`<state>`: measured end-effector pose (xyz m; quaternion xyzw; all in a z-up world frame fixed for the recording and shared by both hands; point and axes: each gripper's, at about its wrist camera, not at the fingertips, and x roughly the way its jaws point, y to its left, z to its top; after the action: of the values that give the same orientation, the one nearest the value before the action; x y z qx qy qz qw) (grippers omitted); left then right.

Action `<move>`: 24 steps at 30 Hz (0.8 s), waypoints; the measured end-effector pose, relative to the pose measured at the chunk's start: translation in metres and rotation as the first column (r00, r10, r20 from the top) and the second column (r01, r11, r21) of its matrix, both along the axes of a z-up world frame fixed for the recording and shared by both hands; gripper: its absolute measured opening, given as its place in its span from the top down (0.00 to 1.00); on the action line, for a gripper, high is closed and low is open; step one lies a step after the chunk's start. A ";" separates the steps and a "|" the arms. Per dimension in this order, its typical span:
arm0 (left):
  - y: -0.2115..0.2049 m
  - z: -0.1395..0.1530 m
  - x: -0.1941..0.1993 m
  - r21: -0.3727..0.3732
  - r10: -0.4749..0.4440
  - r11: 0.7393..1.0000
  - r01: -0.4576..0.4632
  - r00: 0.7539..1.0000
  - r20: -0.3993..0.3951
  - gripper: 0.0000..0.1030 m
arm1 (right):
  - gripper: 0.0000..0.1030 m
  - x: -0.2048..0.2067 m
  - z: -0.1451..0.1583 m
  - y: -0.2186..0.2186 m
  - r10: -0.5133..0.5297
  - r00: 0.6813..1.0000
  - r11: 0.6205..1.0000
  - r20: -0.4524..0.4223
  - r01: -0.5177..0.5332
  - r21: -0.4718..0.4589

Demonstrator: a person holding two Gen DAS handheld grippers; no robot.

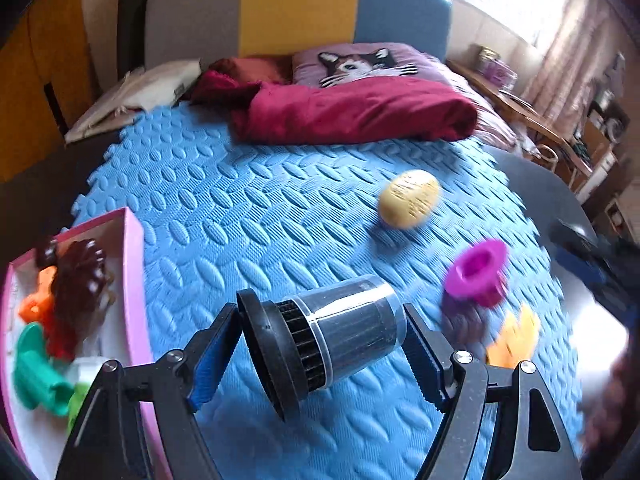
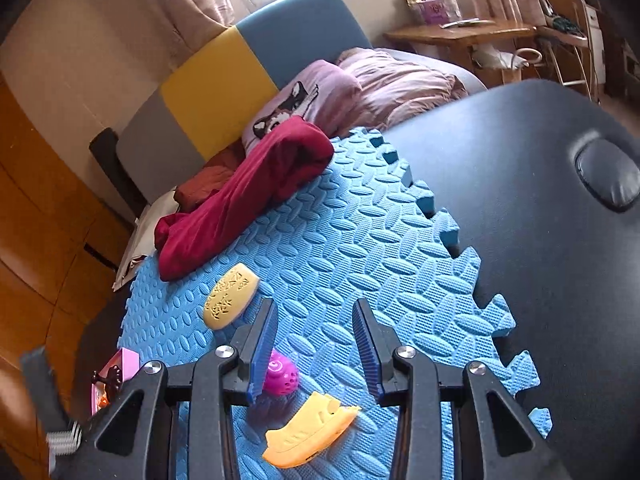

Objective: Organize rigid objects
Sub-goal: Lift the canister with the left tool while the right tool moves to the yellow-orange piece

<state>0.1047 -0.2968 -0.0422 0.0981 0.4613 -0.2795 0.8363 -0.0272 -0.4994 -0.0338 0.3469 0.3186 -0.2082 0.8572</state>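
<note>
One black cylinder (image 1: pixel 340 332) in left gripper (image 1: pixel 320 356); three toys on mat (image 1: pixel 240 220).

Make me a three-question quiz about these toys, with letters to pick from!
1. Where is the pink box?
A. on the mat's left edge
B. on the pillow
C. under the desk

2. What colour is the mat?
A. green
B. blue
C. red

3. What is the left tool doing?
A. hanging empty
B. clamped on a filter
C. holding the yellow oval

Answers:
1 A: the box sits at the left edge of the mat in the left view.
2 B: the foam mat is blue in both views.
3 B: the black filter sits between its pads, touching both; the yellow oval lies apart on the mat.
</note>
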 end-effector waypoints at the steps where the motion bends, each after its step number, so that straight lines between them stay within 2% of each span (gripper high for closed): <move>1: 0.003 0.003 -0.012 0.003 -0.017 1.000 0.017 1.000 0.022 0.24 | 0.63 0.000 -0.001 0.000 0.004 1.000 1.000 -0.001 -0.004 0.004; 5: 0.013 0.005 -0.041 0.015 -0.057 0.998 0.056 0.996 0.065 0.24 | 0.63 0.002 -0.002 0.003 0.030 1.000 1.000 -0.003 -0.030 0.008; 9: 0.019 -0.006 -0.063 0.026 -0.096 0.995 0.094 0.993 0.074 0.24 | 0.63 0.008 -0.004 0.010 0.080 0.996 0.997 -0.030 -0.080 0.000; 13: 0.022 -0.018 -0.071 0.029 -0.106 0.994 0.105 0.993 0.056 0.24 | 0.63 0.013 -0.006 0.017 0.108 0.992 0.993 -0.066 -0.111 -0.031; 16: 0.022 -0.020 -0.071 0.019 -0.105 0.994 0.104 0.992 0.068 0.24 | 0.63 0.012 -0.010 0.017 0.126 0.989 0.992 -0.076 -0.127 -0.007; 18: 0.023 -0.020 -0.071 0.012 -0.104 0.995 0.103 0.992 0.068 0.24 | 0.63 0.015 -0.015 0.021 0.173 0.981 0.985 -0.093 -0.171 0.026; 21: 0.024 -0.020 -0.071 0.008 -0.106 0.994 0.106 0.992 0.068 0.24 | 0.55 0.019 -0.019 0.031 0.229 0.965 0.974 -0.130 -0.226 0.036; 23: 0.027 -0.021 -0.071 -0.002 -0.106 0.994 0.107 0.992 0.065 0.24 | 0.45 0.019 -0.017 0.038 0.247 0.956 0.968 -0.157 -0.250 0.002; 24: 0.027 -0.021 -0.071 -0.006 -0.105 0.994 0.106 0.992 0.063 0.24 | 0.36 0.019 -0.017 0.040 0.257 0.952 0.965 -0.167 -0.262 -0.008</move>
<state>0.0333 -0.2693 -0.0630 0.1272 0.4279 -0.3221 0.8349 -0.0084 -0.4595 -0.0504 0.2706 0.4280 -0.1266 0.8530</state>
